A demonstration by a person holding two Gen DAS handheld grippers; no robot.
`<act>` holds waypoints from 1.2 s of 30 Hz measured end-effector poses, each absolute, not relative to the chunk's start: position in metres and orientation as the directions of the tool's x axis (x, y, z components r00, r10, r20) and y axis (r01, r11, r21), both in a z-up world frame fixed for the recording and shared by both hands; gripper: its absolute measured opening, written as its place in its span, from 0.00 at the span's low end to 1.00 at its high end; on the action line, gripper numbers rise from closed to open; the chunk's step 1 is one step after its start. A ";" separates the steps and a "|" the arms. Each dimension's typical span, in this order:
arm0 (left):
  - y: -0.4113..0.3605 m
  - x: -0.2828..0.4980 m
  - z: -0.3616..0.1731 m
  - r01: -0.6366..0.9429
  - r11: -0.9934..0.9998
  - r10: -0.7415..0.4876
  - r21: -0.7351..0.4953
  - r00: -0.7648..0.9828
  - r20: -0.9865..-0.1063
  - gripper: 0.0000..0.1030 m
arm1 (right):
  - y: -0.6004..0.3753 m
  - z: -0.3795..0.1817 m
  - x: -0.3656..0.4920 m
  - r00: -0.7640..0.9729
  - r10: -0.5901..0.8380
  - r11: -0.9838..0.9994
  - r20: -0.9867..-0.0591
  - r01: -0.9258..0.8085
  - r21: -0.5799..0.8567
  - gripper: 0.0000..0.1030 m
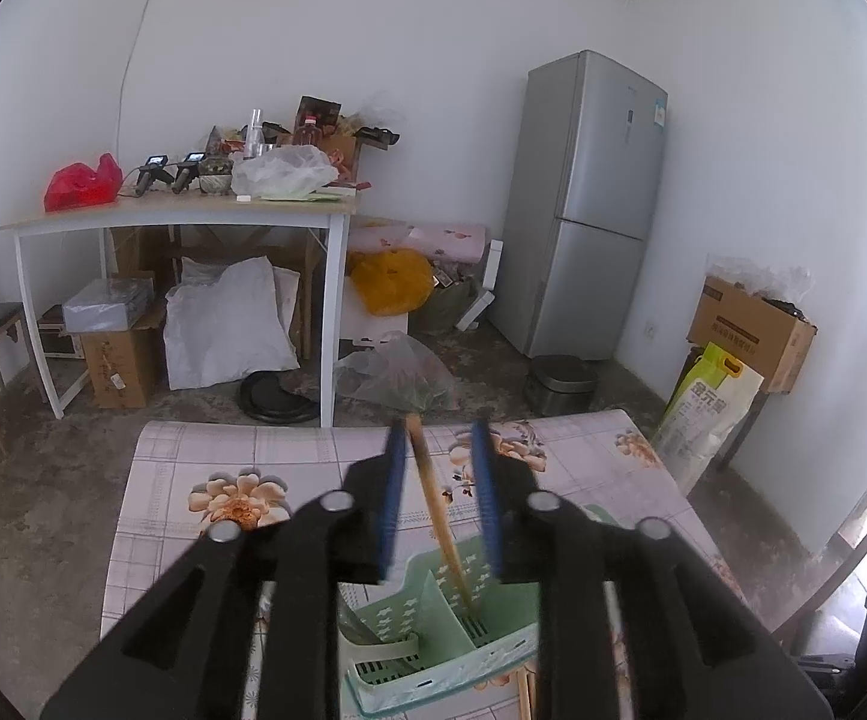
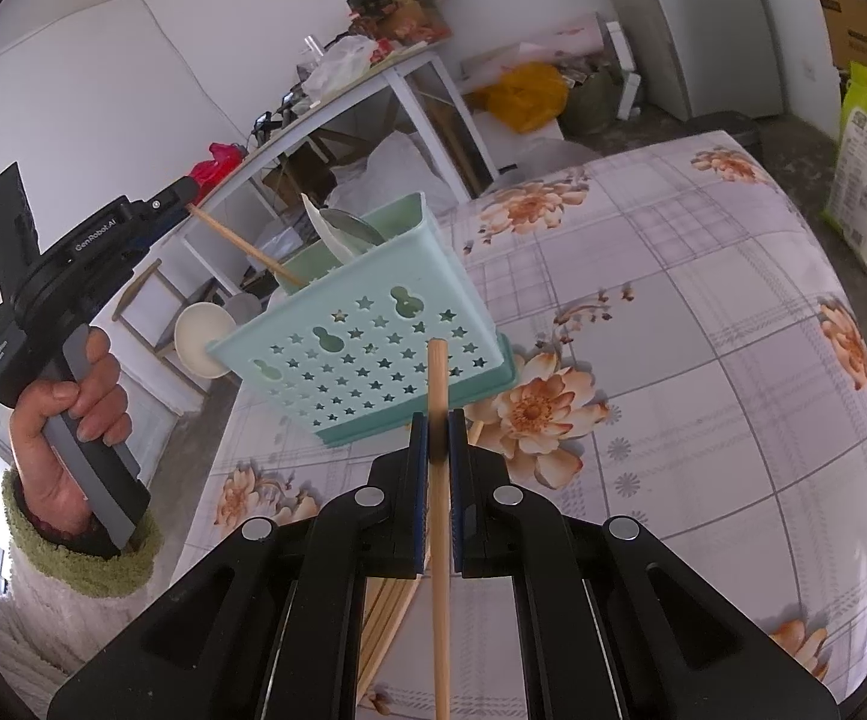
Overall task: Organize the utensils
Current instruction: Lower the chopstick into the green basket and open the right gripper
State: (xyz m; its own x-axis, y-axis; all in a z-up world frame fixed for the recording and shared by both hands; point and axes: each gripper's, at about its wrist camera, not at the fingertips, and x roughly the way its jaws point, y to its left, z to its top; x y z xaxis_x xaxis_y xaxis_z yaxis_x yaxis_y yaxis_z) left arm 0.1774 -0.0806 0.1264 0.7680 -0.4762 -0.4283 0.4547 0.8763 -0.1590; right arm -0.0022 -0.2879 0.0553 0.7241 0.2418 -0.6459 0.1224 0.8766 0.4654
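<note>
left hand-held gripper [image 1: 438, 432]: parted, chopstick [image 1: 433, 498] loose between, tip in basket [image 1: 433, 648] | right hand-held gripper [image 2: 438, 420]: clamps second chopstick [image 2: 439, 480]

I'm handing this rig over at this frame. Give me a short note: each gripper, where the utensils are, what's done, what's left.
Left gripper: open; a chopstick stands loose between its pads, tip already down in the green caddy.
Right gripper: shut on a second chopstick, in front of the caddy.
Caddy: on the floral table; spoons sit in another compartment.
Done: spoons in, first chopstick dropped in.
Left: draw the left gripper away, put in the right one's chopstick, then the chopsticks lying on the table.
</note>
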 end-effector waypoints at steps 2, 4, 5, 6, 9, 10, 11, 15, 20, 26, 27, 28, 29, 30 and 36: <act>-0.080 0.176 0.127 0.452 0.878 -0.473 -0.156 0.771 -0.427 0.28 | -0.287 0.055 -0.002 0.724 0.242 0.877 -0.646 0.122 0.465 0.05; -0.079 0.175 0.128 0.450 0.879 -0.472 -0.158 0.772 -0.425 0.34 | -0.287 0.055 -0.002 0.724 0.242 0.876 -0.646 0.122 0.466 0.05; -0.078 0.174 0.128 0.448 0.880 -0.471 -0.158 0.774 -0.424 0.35 | -0.287 0.055 -0.002 0.724 0.242 0.877 -0.646 0.122 0.465 0.05; -0.077 0.172 0.129 0.446 0.881 -0.468 -0.158 0.777 -0.421 0.40 | -0.287 0.055 -0.002 0.724 0.241 0.877 -0.646 0.123 0.465 0.05; -0.073 0.167 0.133 0.436 0.887 -0.458 -0.152 0.788 -0.413 0.49 | -0.287 0.055 -0.002 0.725 0.242 0.876 -0.644 0.123 0.467 0.05; -0.072 0.165 0.134 0.434 0.888 -0.456 -0.151 0.791 -0.409 0.52 | -0.287 0.056 -0.003 0.726 0.242 0.876 -0.643 0.122 0.467 0.05; -0.070 0.162 0.136 0.431 0.890 -0.452 -0.147 0.796 -0.403 0.53 | -0.286 0.056 -0.003 0.727 0.243 0.875 -0.642 0.122 0.469 0.05; -0.064 0.153 0.141 0.420 0.897 -0.439 -0.137 0.813 -0.383 0.64 | -0.286 0.057 -0.004 0.729 0.246 0.873 -0.639 0.119 0.472 0.05; -0.055 0.147 0.142 0.409 0.900 -0.435 -0.153 0.814 -0.385 0.71 | -0.287 0.058 -0.004 0.732 0.251 0.871 -0.633 0.116 0.478 0.05; -0.046 0.145 0.132 0.396 0.904 -0.426 -0.161 0.800 -0.423 0.75 | -0.288 0.058 -0.005 0.733 0.255 0.869 -0.630 0.112 0.483 0.05; -0.046 0.144 0.131 0.394 0.905 -0.424 -0.161 0.798 -0.429 0.76 | -0.288 0.058 -0.006 0.734 0.256 0.869 -0.629 0.111 0.483 0.05; -0.045 0.143 0.129 0.392 0.906 -0.421 -0.160 0.796 -0.434 0.77 | -0.288 0.058 -0.006 0.734 0.256 0.869 -0.629 0.110 0.483 0.05; -0.044 0.142 0.127 0.390 0.907 -0.418 -0.158 0.796 -0.438 0.77 | -0.288 0.058 -0.006 0.734 0.256 0.869 -0.629 0.110 0.483 0.05; -0.043 0.141 0.126 0.387 0.909 -0.414 -0.156 0.796 -0.442 0.78 | -0.288 0.058 -0.006 0.735 0.257 0.868 -0.627 0.109 0.484 0.05; -0.040 0.138 0.120 0.376 0.913 -0.405 -0.158 0.792 -0.456 0.80 | -0.287 0.060 -0.008 0.737 0.261 0.867 -0.623 0.104 0.487 0.05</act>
